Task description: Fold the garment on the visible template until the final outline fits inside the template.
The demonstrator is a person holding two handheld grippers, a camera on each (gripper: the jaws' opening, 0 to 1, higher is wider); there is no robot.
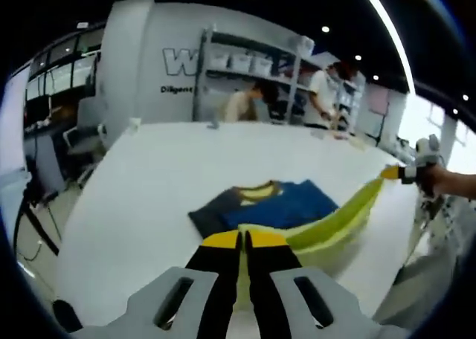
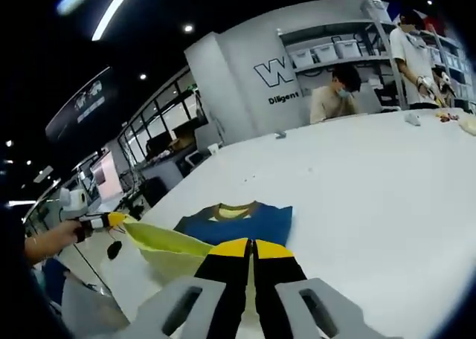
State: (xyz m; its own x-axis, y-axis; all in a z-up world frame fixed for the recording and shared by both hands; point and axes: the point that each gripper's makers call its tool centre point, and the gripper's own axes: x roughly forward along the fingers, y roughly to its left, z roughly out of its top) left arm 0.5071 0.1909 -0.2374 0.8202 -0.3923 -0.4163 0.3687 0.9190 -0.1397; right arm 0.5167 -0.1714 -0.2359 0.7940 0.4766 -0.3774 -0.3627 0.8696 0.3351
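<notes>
A blue garment [image 1: 275, 204] with a yellow collar lies on a big white table [image 1: 163, 183], its near part lifted off the surface so the yellow-green inside [image 1: 338, 220] shows as a stretched band. In the left gripper view, the left gripper [image 1: 244, 239] has its yellow-tipped jaws pressed together on the near edge of the cloth, and the right gripper [image 1: 393, 172] comes in from the right, pinching the far end of the band, a hand [image 1: 446, 181] behind it. In the right gripper view the right gripper [image 2: 251, 247] is likewise closed on the lifted edge, with the garment [image 2: 238, 221] lying just past its tips and the left gripper [image 2: 111, 220] holding the other end at the left. Beyond the table stand shelves [image 2: 335, 53] with bins, and two people [image 2: 338, 94] work there.
</notes>
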